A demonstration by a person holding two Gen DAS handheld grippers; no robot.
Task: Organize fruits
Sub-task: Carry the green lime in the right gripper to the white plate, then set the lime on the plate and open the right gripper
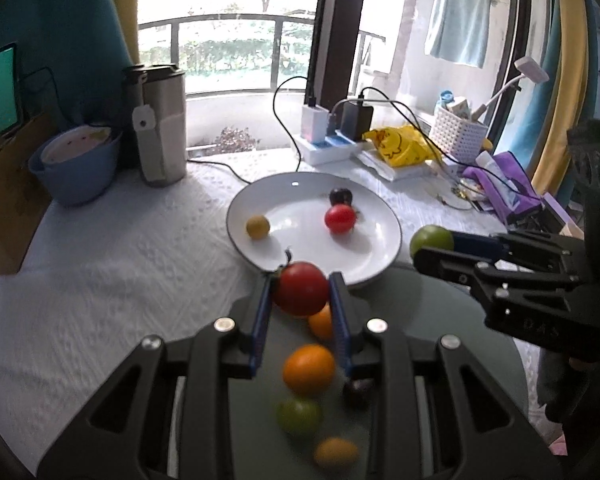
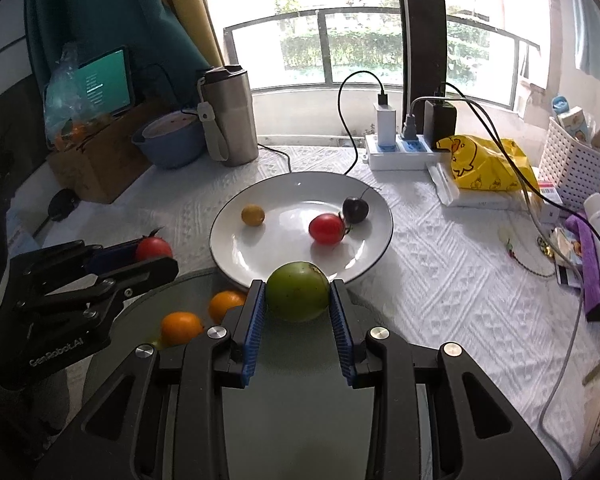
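Left wrist: white plate [image 1: 380,236] holds three fruits (both fingers grip fruit).

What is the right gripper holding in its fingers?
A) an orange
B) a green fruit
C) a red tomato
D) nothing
B: the right gripper is shut on the green fruit, just short of the white plate; the red tomato is in the left gripper.
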